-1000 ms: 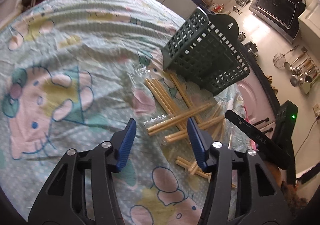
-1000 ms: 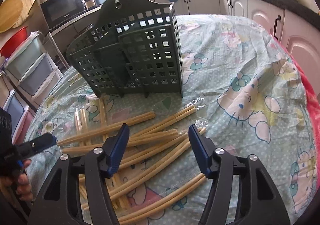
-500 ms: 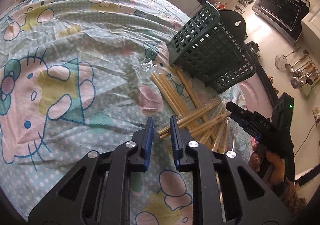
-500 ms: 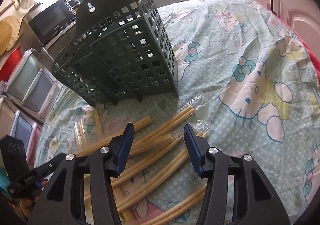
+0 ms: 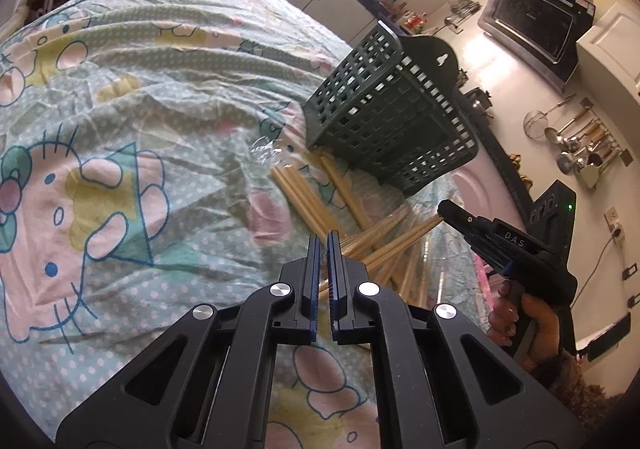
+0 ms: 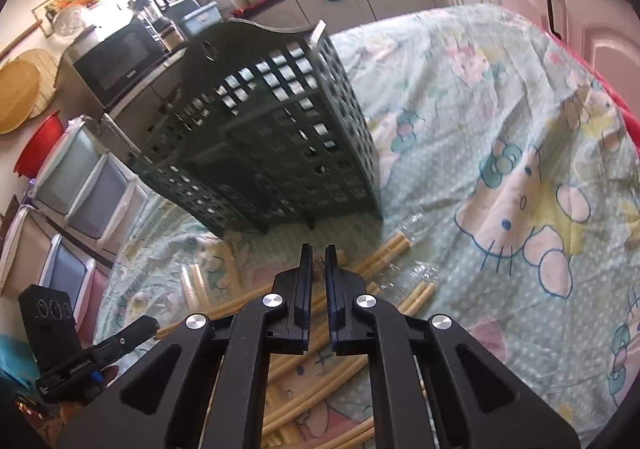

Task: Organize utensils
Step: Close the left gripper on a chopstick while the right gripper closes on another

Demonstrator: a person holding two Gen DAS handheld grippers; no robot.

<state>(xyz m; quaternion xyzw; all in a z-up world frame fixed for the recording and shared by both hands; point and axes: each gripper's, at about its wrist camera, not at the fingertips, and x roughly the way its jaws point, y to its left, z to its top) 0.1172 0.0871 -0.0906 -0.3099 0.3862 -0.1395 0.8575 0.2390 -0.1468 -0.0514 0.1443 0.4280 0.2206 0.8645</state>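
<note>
Cartoon-print tablecloth [image 5: 120, 121], wooden chopsticks [image 5: 304, 197] scattered beyond both grippers' nearly closed, empty fingers [image 5: 314, 269], green basket [image 6: 280, 137] behind.

cartoon-print tablecloth [image 5: 160, 97], microwave [image 6: 116, 61], red bowl [image 6: 38, 147]

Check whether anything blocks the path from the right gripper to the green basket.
Nothing visible does. The right gripper is shut on chopsticks, low over the pile. Only a strip of tablecloth separates it from the green basket standing just beyond.
</note>
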